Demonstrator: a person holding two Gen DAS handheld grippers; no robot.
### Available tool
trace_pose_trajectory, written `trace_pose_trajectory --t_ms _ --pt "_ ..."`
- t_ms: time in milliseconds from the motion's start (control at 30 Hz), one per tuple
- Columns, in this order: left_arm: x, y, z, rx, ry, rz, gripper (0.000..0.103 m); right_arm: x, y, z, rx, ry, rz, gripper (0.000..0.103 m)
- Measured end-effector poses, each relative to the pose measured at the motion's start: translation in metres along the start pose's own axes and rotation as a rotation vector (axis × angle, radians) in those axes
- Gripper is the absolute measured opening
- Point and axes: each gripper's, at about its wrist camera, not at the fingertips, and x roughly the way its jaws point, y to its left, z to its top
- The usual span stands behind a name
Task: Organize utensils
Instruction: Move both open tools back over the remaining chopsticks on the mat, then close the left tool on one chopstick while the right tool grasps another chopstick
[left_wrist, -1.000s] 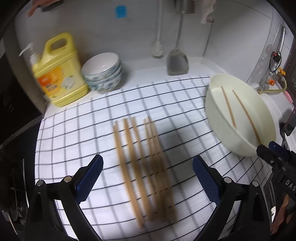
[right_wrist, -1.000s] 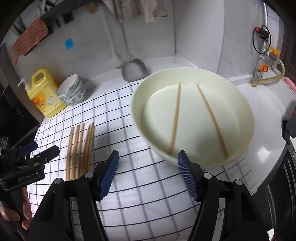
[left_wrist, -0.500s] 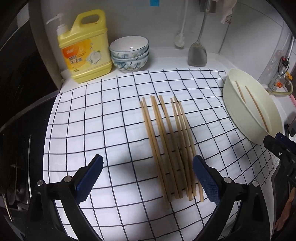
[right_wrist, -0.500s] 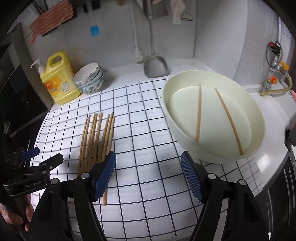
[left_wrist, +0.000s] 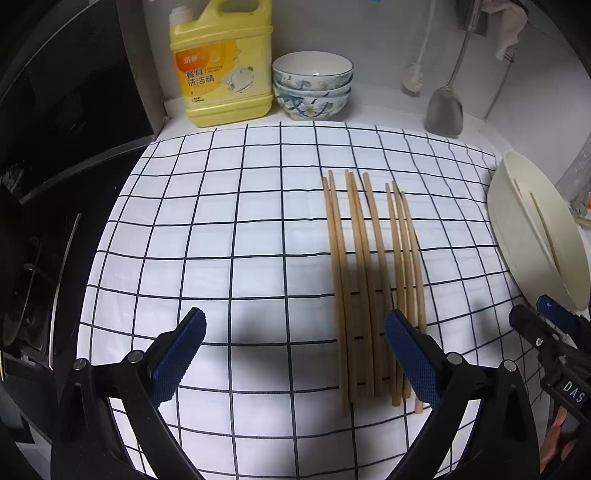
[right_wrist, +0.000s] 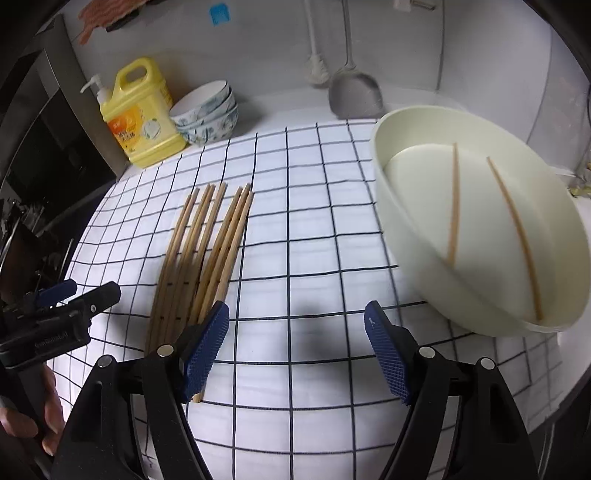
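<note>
Several wooden chopsticks (left_wrist: 369, 280) lie side by side on a white checked cloth (left_wrist: 221, 240); they also show in the right wrist view (right_wrist: 207, 251). A cream basin (right_wrist: 402, 221) at the right holds two more chopsticks (right_wrist: 453, 206); its rim shows in the left wrist view (left_wrist: 517, 251). My left gripper (left_wrist: 295, 350) is open and empty, low over the cloth, left of the chopsticks' near ends. My right gripper (right_wrist: 295, 343) is open and empty between the chopsticks and the basin.
A yellow detergent jug (left_wrist: 221, 70) and stacked patterned bowls (left_wrist: 312, 86) stand at the back wall. A metal spatula (left_wrist: 445, 110) hangs beside them. A dark stove (left_wrist: 44, 221) borders the cloth on the left. The counter edge is near on the right.
Both grippers have pulled back and swung left. The chopsticks and basin now sit further right in the left wrist view. Both grippers stayed open; nothing was picked up.
</note>
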Motion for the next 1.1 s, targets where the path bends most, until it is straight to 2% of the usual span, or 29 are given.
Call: trace_pose_trajectory --t_ms 200,267,567,767,1100 --pt "0.021 0.005 0.0 0.016 -0.012 0.024 0.095 0.025 0.009 -0.002 0.005 0.009 0.01 0.072" --pt "0.03 0.007 0.0 0.02 0.005 0.019 0.095 0.033 0.013 -0.004 0.02 0.013 0.014 0.072" --pt "0.045 0.018 -0.001 0.039 -0.01 0.009 0.095 0.06 0.034 -0.005 0.017 0.024 -0.006 0.072" --pt "0.048 0.021 0.0 0.045 -0.009 -0.01 0.095 0.069 0.044 -0.006 -0.009 0.027 -0.074 0.072" --pt "0.055 0.017 0.0 0.064 0.002 -0.034 0.095 0.072 0.054 -0.012 -0.057 0.025 -0.12 0.072"
